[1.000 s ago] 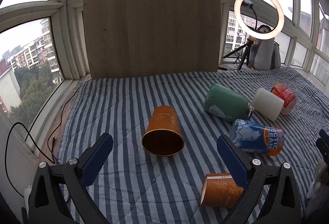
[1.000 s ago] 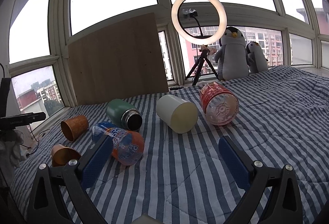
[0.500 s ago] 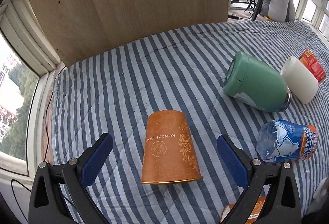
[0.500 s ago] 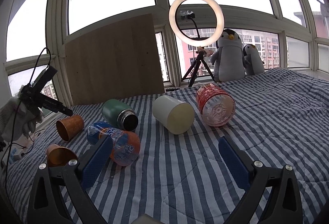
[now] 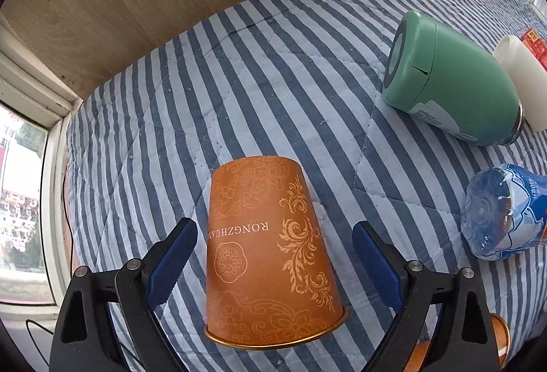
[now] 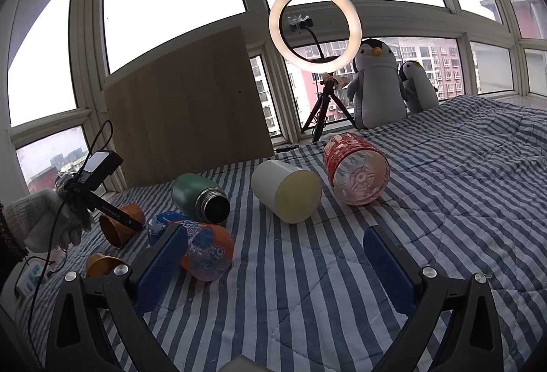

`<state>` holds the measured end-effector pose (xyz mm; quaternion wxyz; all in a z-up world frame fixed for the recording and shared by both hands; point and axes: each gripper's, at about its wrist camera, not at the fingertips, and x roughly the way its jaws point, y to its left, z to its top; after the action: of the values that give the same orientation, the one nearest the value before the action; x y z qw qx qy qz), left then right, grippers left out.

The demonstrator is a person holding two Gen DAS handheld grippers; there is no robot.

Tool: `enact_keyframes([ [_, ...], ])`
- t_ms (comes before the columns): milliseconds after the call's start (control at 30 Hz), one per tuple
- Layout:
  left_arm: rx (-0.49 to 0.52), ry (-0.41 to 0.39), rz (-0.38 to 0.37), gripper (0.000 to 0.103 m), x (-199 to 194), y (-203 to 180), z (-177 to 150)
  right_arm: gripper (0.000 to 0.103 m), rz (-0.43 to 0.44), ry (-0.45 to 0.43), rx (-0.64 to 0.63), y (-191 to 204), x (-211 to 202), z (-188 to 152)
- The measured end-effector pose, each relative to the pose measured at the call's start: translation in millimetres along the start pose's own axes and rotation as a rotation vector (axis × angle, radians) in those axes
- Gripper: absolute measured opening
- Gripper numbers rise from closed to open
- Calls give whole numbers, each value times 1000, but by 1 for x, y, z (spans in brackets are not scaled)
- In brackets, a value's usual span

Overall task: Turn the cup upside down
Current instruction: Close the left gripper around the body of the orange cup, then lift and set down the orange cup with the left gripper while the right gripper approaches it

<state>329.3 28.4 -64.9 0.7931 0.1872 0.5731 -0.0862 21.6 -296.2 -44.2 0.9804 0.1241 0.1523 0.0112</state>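
Your left tool [image 5: 273, 255] has come down and closer over the last second, so the orange cup [image 5: 270, 255] now sits between its spread fingers, with a gap showing on both sides. That cup lies on its side on the striped bed cover [image 5: 239, 91], rim toward you. Your right tool [image 6: 277, 262] hangs spread and empty above the cover, well apart from the green flask [image 6: 200, 197] and white cup [image 6: 287, 190].
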Motion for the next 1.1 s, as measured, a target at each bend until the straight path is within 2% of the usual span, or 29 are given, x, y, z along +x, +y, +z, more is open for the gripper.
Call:
enact_keyframes([
  [133, 17, 16, 8, 78, 2, -6, -4, 101, 2, -12, 1, 0, -2, 0],
  [200, 30, 20, 18, 67, 2, -9, -6, 101, 4, -13, 4, -1, -2, 1],
  [467, 6, -33, 22, 68, -24, -7, -13, 101, 5, -26, 11, -2, -3, 1],
  [667, 15, -107, 2, 68, -72, -18, -23, 101, 0, -26, 7, -1, -4, 1],
  [867, 115, -207, -41, 68, -134, -77, -38, 101, -60, -14, -20, -3, -7, 6],
  [1100, 255, -250, -167, 68, -171, -176, -53, 101, -153, 59, -87, -16, -13, 11],
])
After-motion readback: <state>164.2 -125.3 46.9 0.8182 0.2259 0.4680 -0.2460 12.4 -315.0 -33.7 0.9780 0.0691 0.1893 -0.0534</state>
